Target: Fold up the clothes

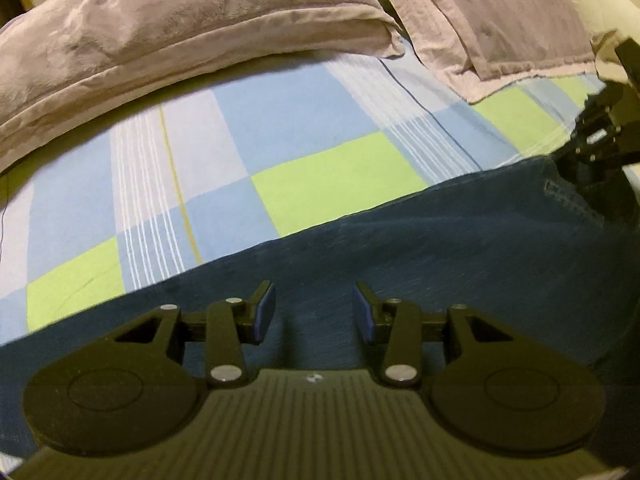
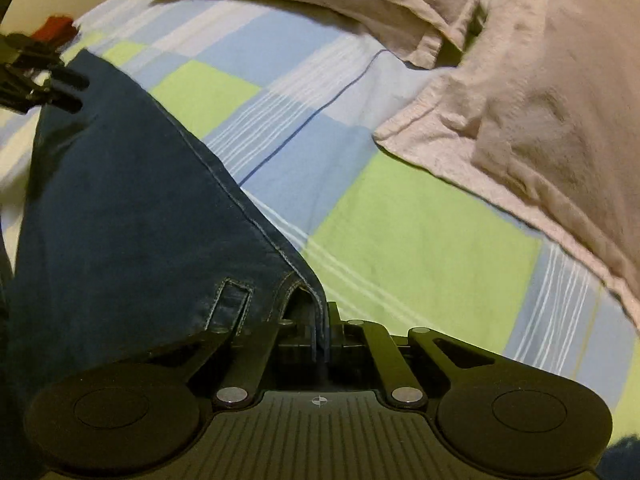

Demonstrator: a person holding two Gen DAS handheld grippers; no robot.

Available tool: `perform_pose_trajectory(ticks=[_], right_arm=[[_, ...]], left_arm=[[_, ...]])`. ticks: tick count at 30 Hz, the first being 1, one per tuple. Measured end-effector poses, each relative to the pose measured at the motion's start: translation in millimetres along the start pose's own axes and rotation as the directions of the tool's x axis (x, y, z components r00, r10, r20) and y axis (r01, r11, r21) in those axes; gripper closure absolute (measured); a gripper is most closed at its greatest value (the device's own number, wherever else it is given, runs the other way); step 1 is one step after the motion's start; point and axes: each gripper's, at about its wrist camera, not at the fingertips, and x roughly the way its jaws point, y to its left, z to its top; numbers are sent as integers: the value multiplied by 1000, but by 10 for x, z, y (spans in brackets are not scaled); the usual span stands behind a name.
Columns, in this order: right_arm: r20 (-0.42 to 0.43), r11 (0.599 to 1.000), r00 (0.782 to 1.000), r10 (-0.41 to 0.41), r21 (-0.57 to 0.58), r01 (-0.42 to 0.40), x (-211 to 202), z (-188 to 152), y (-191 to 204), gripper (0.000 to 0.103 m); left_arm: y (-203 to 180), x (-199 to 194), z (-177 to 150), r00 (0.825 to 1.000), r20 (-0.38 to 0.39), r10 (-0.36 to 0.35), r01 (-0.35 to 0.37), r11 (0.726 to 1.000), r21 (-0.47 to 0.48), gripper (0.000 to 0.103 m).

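Dark blue jeans (image 1: 420,256) lie spread on a checked blue, green and white bedsheet (image 1: 240,152). My left gripper (image 1: 316,312) is open just above the denim, its blue pads (image 1: 266,312) apart with only cloth below them. My right gripper (image 2: 320,336) is shut on the jeans (image 2: 128,208) at the waistband corner, beside a belt loop (image 2: 230,304); the hem runs between its jaws. The right gripper shows at the right edge of the left wrist view (image 1: 600,140), on the jeans' far end. The left gripper shows at the upper left of the right wrist view (image 2: 44,84).
Two pinkish-grey pillows (image 1: 192,40) (image 1: 500,20) lie along the far side of the bed; they also show in the right wrist view (image 2: 540,120). The sheet (image 2: 420,240) lies between jeans and pillows. A red item (image 2: 54,28) sits at the upper left edge.
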Motion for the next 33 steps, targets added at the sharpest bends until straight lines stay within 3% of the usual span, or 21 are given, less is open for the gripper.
perform_pose_trajectory(ticks=[2,5,8,10,11,12,16,17,18,19,20,21,23,25,29,33], right_arm=[[38,997,999,-33,71,30,-37,1,-95,103],[22,988,998,-51,146,47,38,-12,-130,102],[-7,989,998,-70,129,70,45,37,-83,99],[-7,991,998,-63,121,63,-12,43,-99,81],[-13,991,998,-63,116,64,-34,40,-106,59],[-15,992,998,-69,109,70,-52,21,-105,49],[-40,993,997,-67,99,71,-28,-104,-95,50],[-42,993,997,-67,92,71,-6,-131,-79,57],[-42,993,997,-70,88,73,-1,-137,-58,71],[-41,993,996,-73,86,76,-4,-134,-34,78],[-40,993,996,-76,85,79,-8,-130,-10,91],[-38,993,996,-79,83,82,-11,-126,13,96],[-32,989,990,-137,56,138,-96,-119,162,98],[-7,977,977,-211,38,211,-241,-117,345,99],[82,938,934,-347,30,346,-786,-163,826,100],[157,875,862,-481,20,484,-1427,-372,1624,101]], left_arm=[[77,40,36,1000,24,4,-5,1000,24,65],[239,134,113,999,38,12,-15,997,72,65],[406,268,165,1000,17,0,-3,987,159,65],[462,318,149,1000,-4,-27,27,980,196,65],[488,341,139,999,-14,-41,43,976,213,65],[514,364,130,998,-25,-55,59,971,230,64],[617,454,92,992,-69,-108,124,947,295,58],[643,477,83,989,-81,-121,140,940,311,58],[669,499,74,987,-92,-134,157,932,326,61],[695,522,64,984,-105,-146,173,924,341,71],[721,544,55,981,-117,-158,190,915,355,78],[747,567,45,977,-129,-170,206,906,370,95],[645,458,-29,986,-91,-143,169,865,473,101],[594,277,-122,991,-38,-128,130,857,499,101],[576,-404,-397,985,105,-139,80,896,438,101],[539,-1280,-868,961,210,-179,104,939,328,102]])
